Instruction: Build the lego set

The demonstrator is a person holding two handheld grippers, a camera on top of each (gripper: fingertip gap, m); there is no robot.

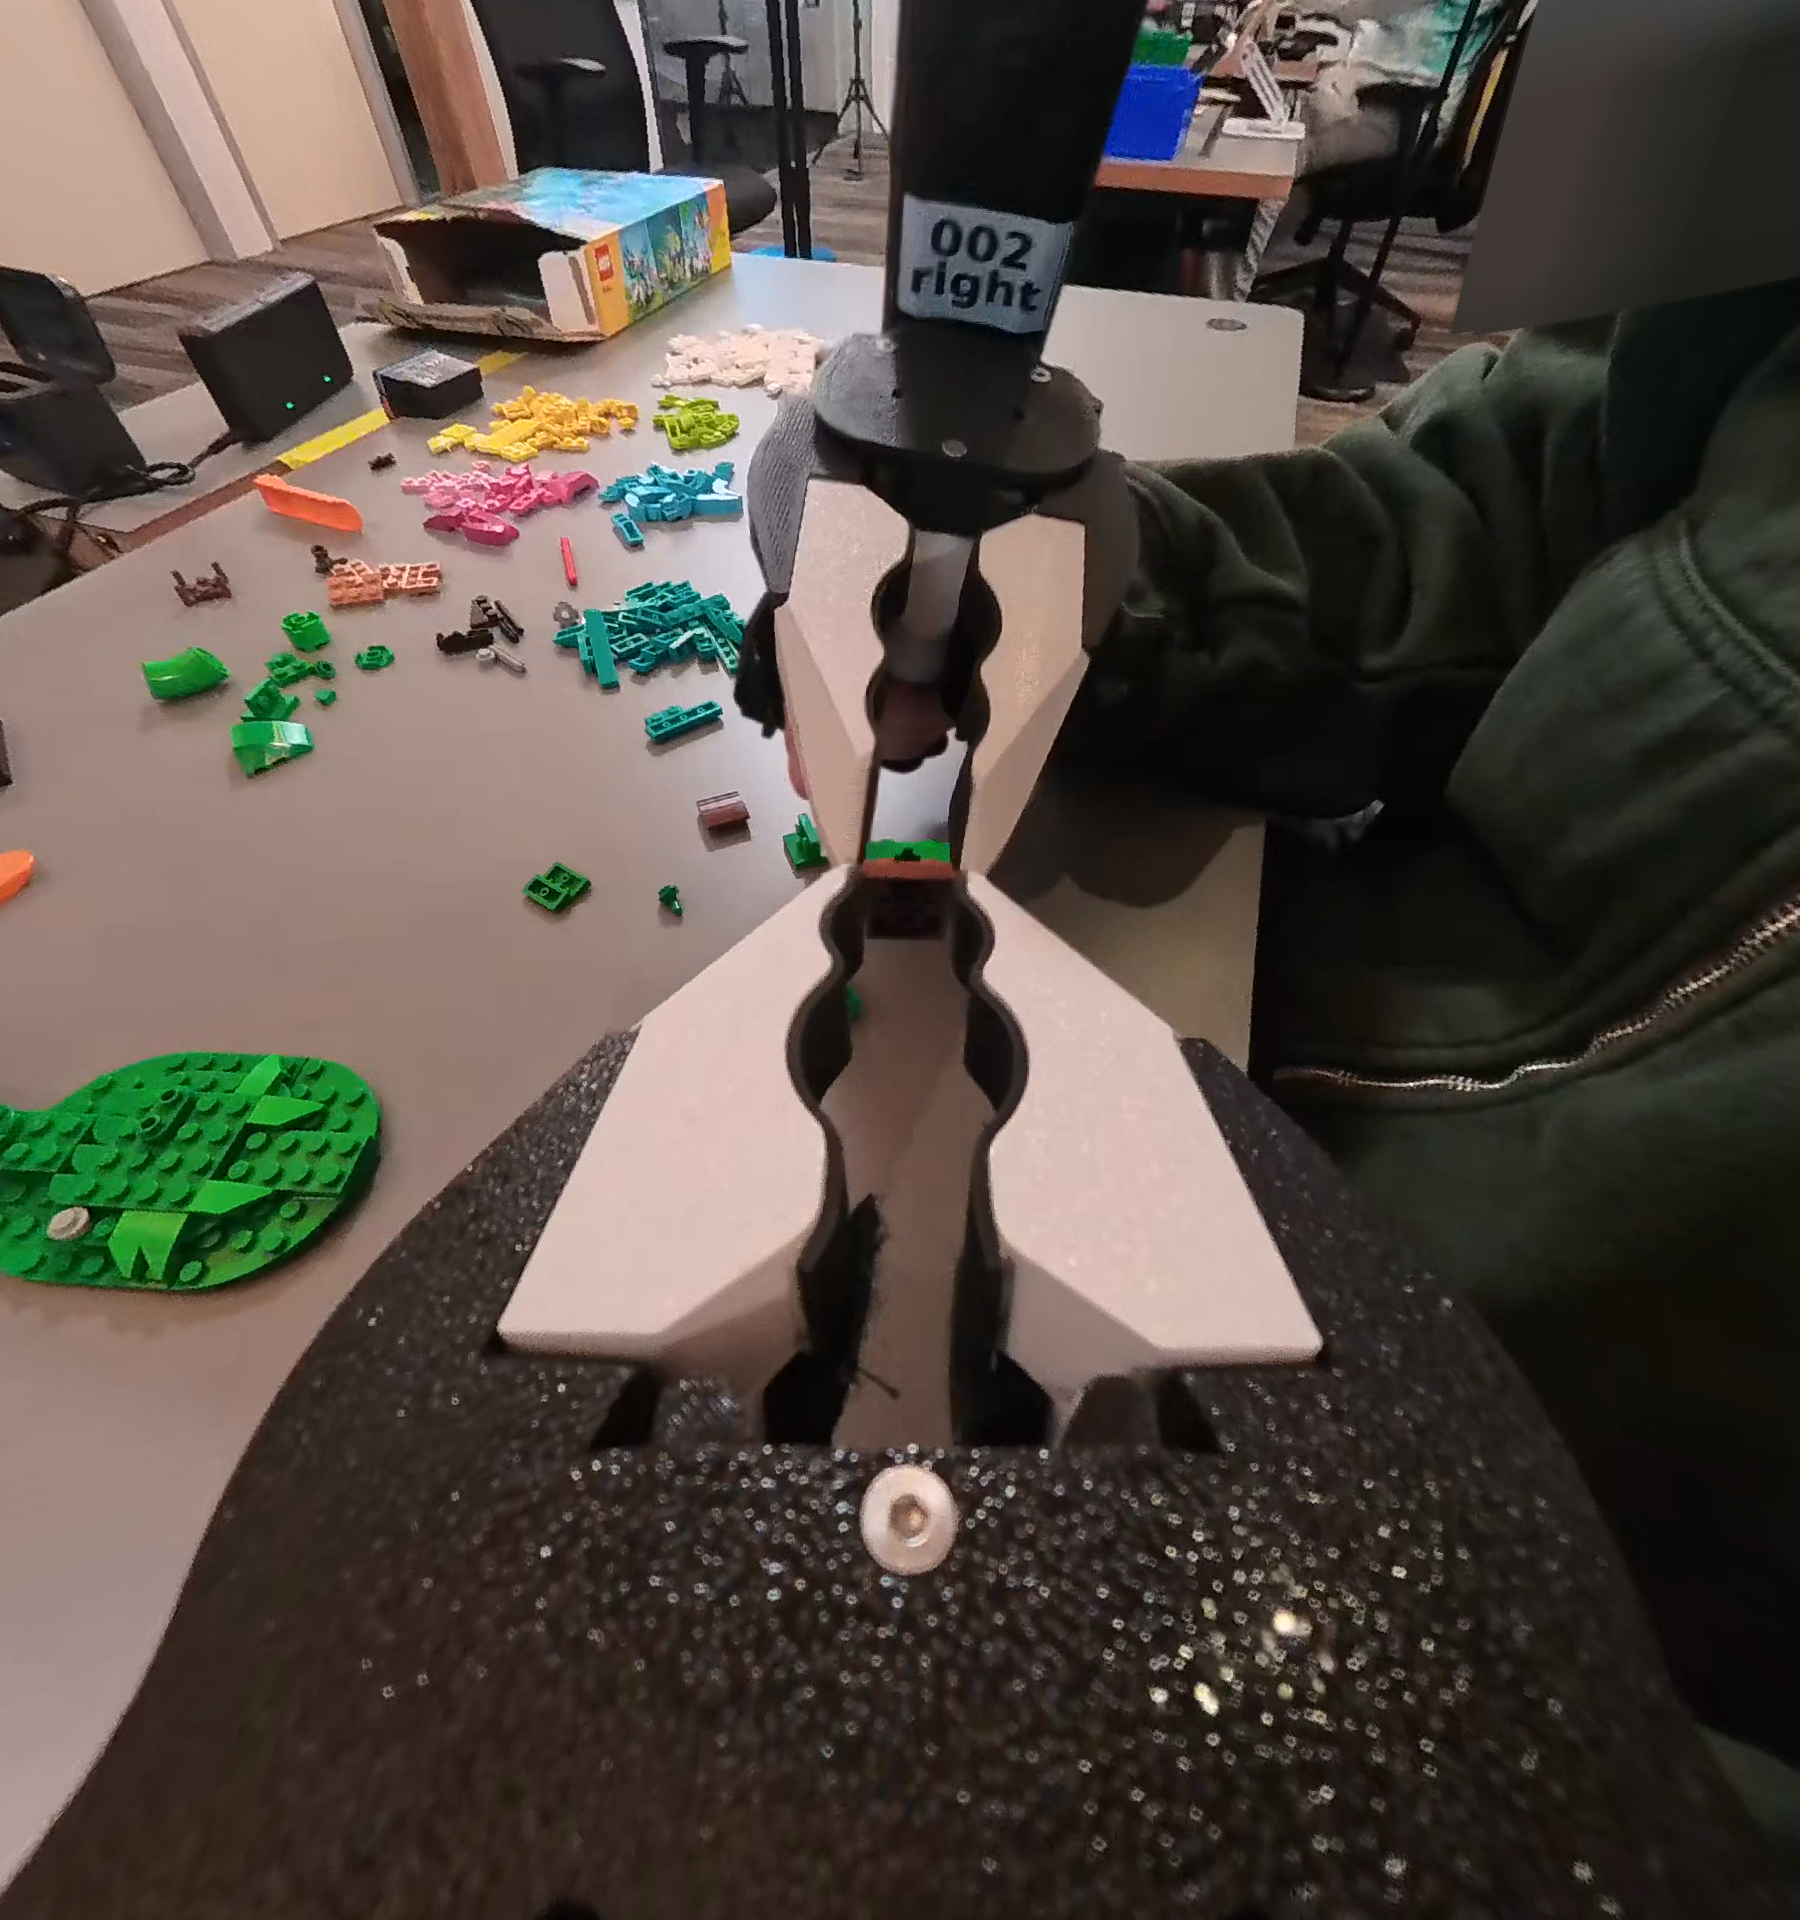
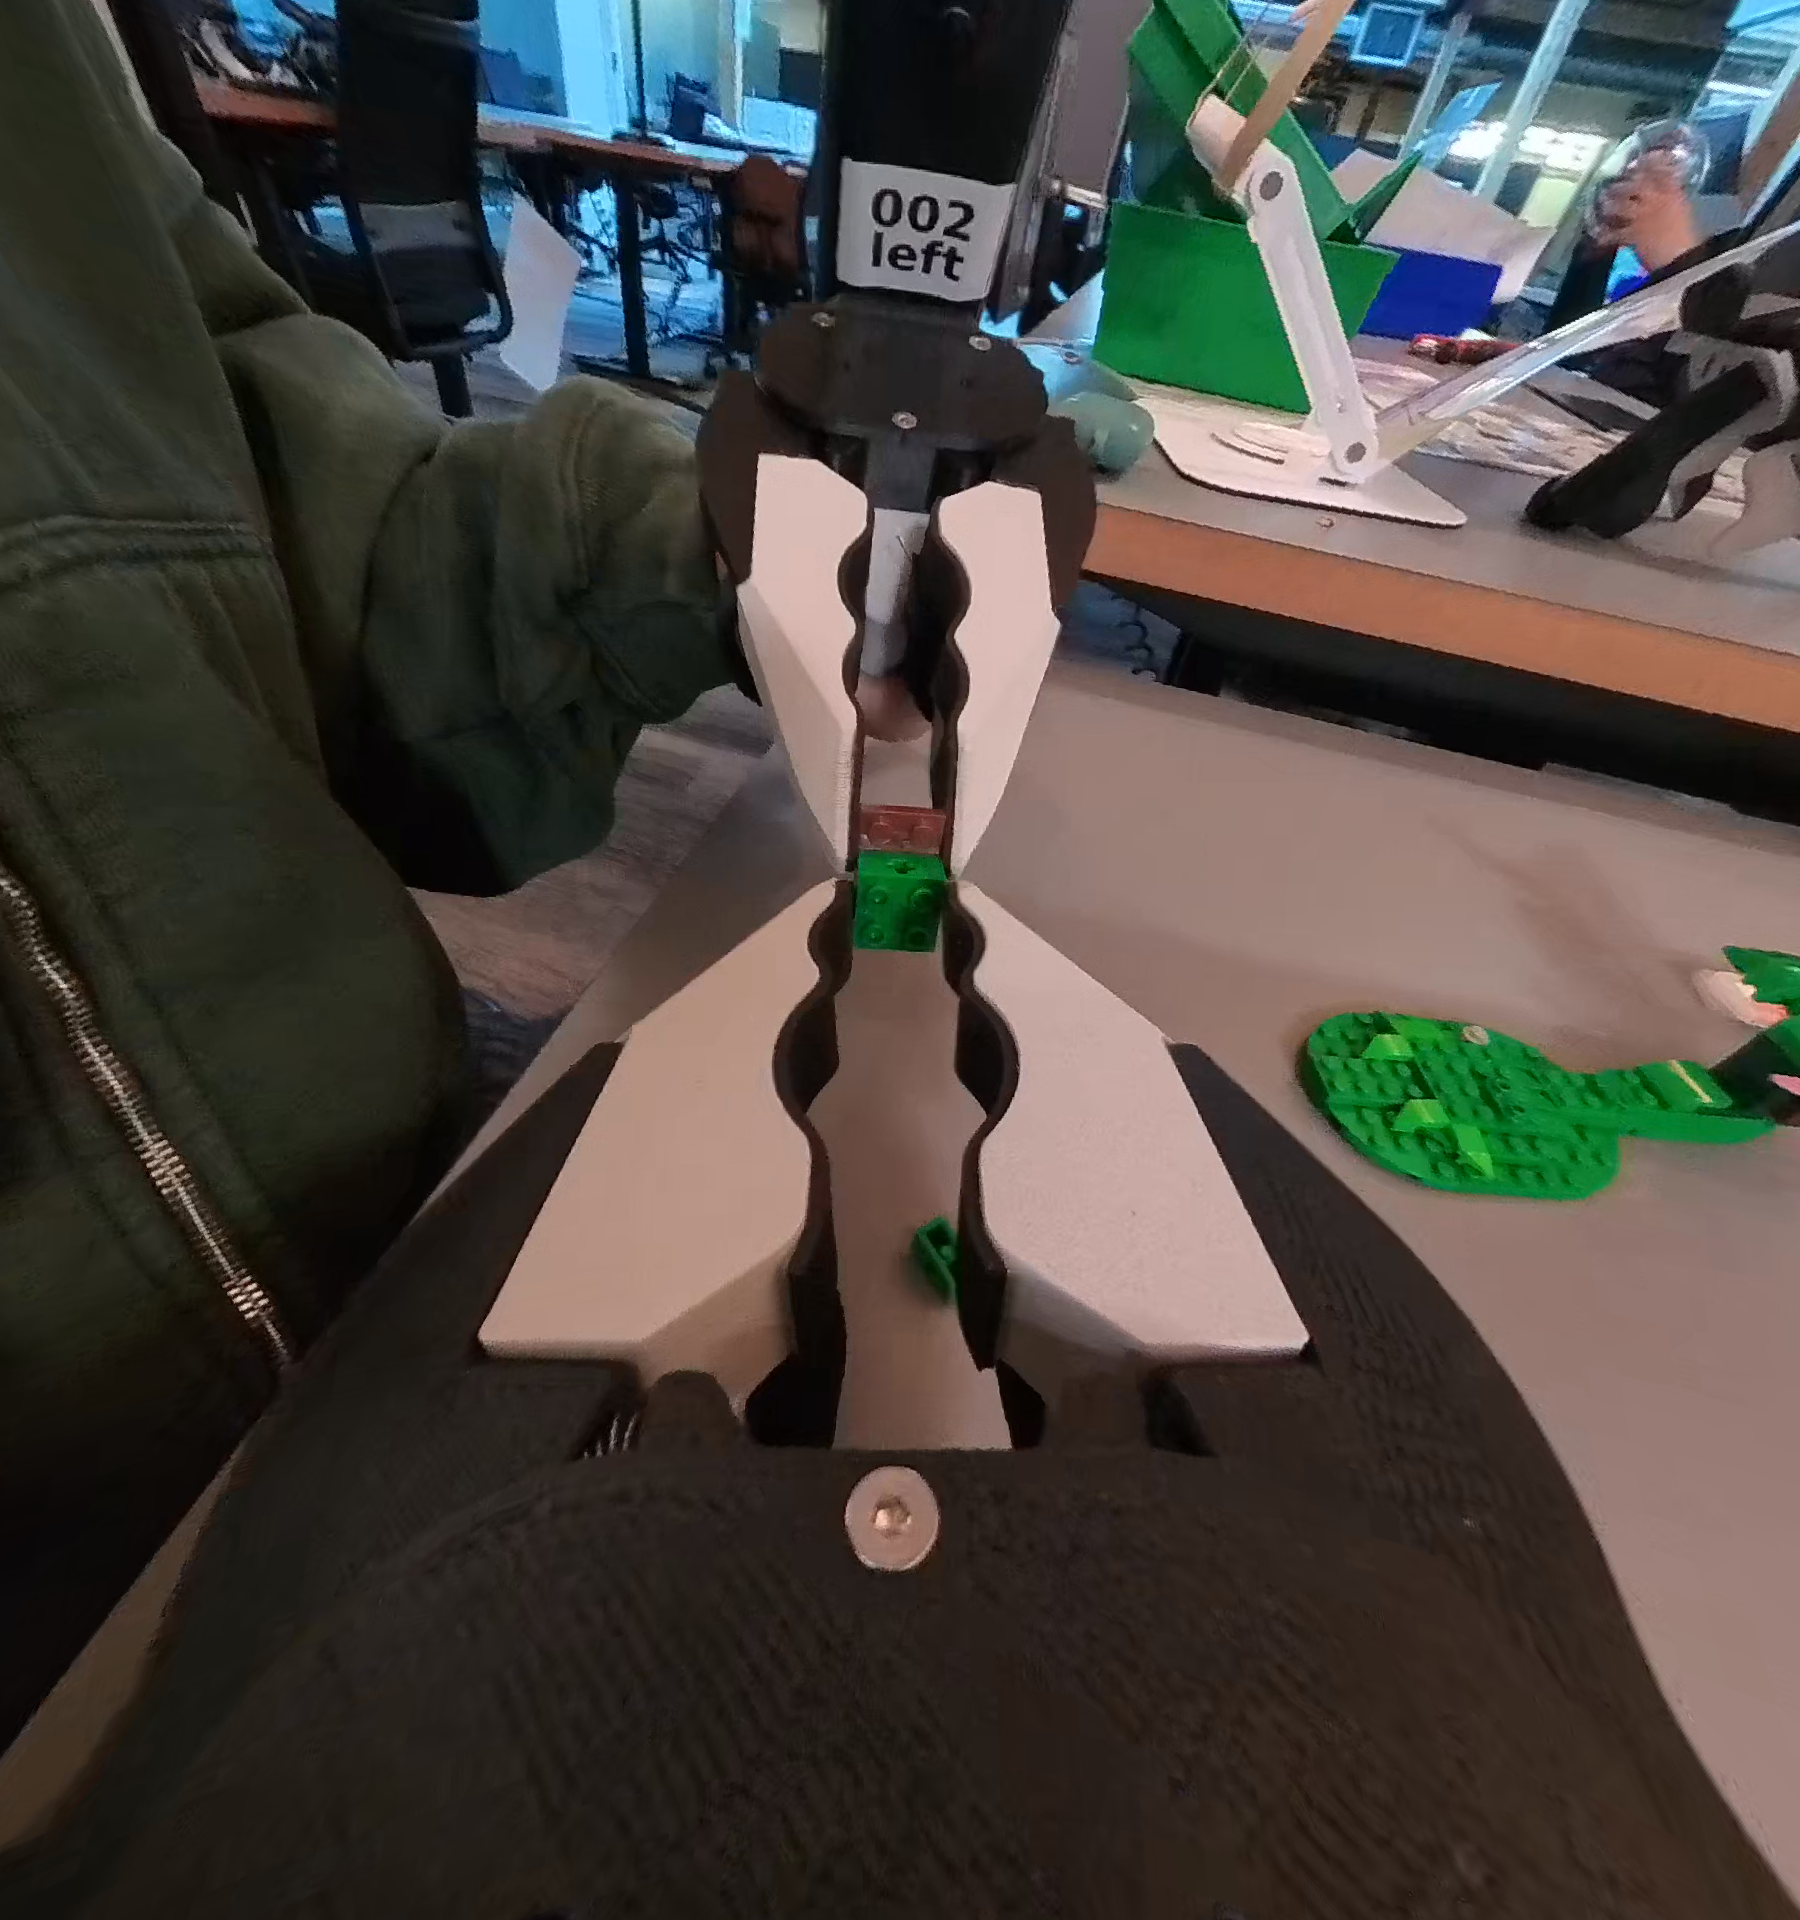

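Note:
My left gripper (image 1: 904,883) is shut on a small reddish-brown brick (image 1: 901,906). My right gripper (image 2: 898,883) is shut on a small green studded brick (image 2: 896,916). The two grippers meet tip to tip above the table's near edge, and the green brick (image 1: 917,850) touches the brown brick (image 2: 901,828). The right gripper (image 1: 911,844) faces me in the left wrist view, and the left gripper (image 2: 901,854) faces me in the right wrist view. A green baseplate build (image 1: 169,1174) lies flat on the table to the side; it also shows in the right wrist view (image 2: 1467,1112).
Piles of loose pieces sorted by colour, yellow (image 1: 537,421), pink (image 1: 491,494) and teal (image 1: 657,634), lie farther back, with an open set box (image 1: 563,249) behind. Loose green pieces (image 1: 558,886) and a brown piece (image 1: 722,812) lie near the grippers. A person's green sleeve (image 1: 1395,623) is close by. The tips of both grippers are at nearly the same place. From either gripper's tips it is about 20 cm to the green baseplate build (image 1: 169,1174). Look for it in the right wrist view (image 2: 1445,1063) too.

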